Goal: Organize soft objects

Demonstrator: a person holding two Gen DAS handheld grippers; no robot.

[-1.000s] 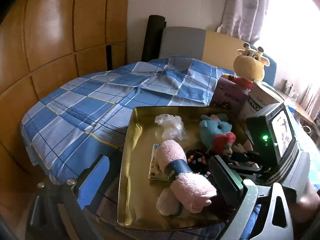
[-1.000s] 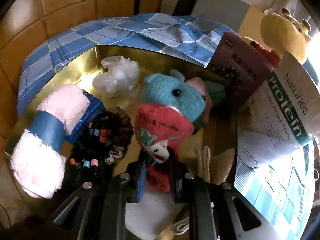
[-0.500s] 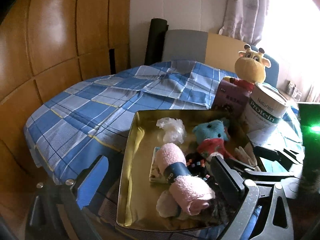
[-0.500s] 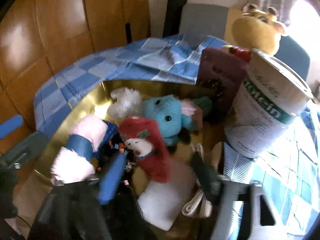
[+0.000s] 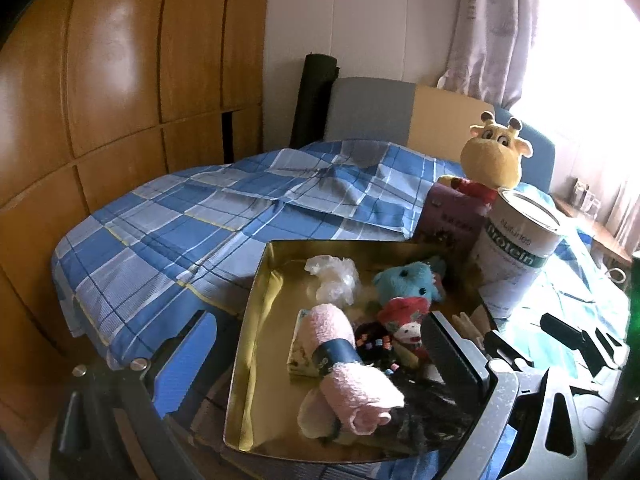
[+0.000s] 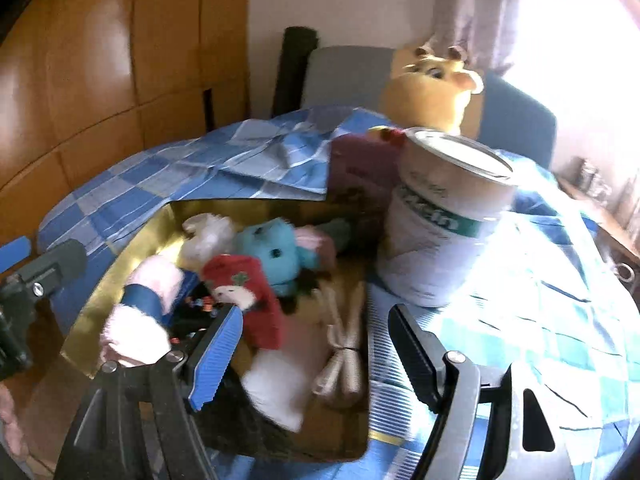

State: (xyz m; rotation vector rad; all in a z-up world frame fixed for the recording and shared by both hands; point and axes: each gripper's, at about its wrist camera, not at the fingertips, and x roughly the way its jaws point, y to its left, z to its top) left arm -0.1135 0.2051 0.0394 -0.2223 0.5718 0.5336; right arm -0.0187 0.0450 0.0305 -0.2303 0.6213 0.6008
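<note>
The red plush doll (image 6: pixel 244 300) lies in the gold tray (image 6: pixel 120 276), soft and light (best pinched at its body). The right gripper (image 6: pixel 316 344) has just opened and holds nothing; the left gripper (image 5: pixel 320 356) is open too.

This is a bedroom in a home. A bed (image 5: pixel 224 216) with a blue checked sheet fills the middle of the frame, wooden wardrobe doors (image 5: pixel 120 80) line the left side, and a pale curtain (image 5: pixel 492 28) hangs by a bright window at the upper right. Toward the lower right, a gold tray (image 5: pixel 256 344) of soft toys and a rolled pink towel (image 5: pixel 340 360) sits on the bed, with a giraffe plush (image 5: pixel 494 154) and a protein tin (image 5: pixel 516 256) behind it.
</note>
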